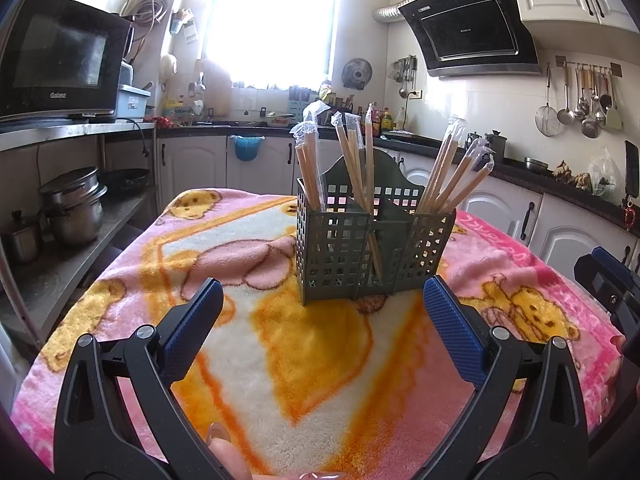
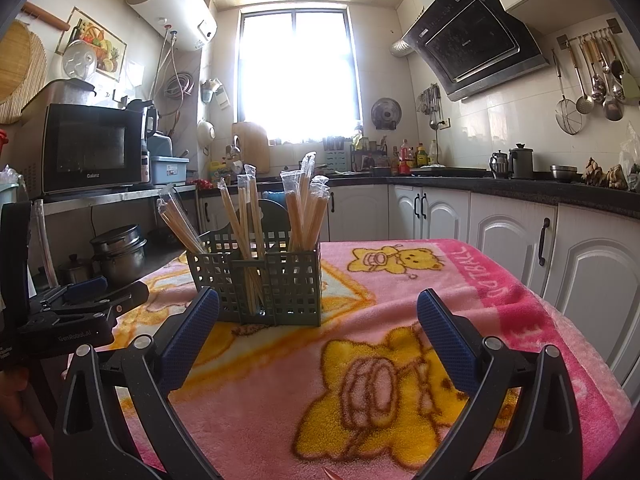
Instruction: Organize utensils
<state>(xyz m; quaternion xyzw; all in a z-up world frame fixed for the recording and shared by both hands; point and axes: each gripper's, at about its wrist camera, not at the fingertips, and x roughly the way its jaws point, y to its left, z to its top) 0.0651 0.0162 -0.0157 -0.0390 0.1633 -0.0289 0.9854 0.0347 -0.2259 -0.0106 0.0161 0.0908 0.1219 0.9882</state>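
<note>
Left wrist view: both grippers, left gripper (image 1: 322,300) and right gripper (image 2: 318,312), have jaws wide and empty; the caddy (image 1: 372,240) of wrapped chopsticks (image 1: 448,176) stands at twelve o'clock on the bench. Approach one bundle slowly, gripping above the rim.

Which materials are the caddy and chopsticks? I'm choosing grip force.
Caddy: likely matte grey-green plastic, judging by its moulded grid walls. Chopsticks: seemingly pale wood or bamboo, each in a clear glossy plastic sleeve, crinkled at the tips.

1 green utensil caddy (image 1: 372,252) with 3 compartments, 3 bunches of wrapped chopsticks (image 1: 452,176), 2 hand-held grippers (image 1: 320,304)
</note>
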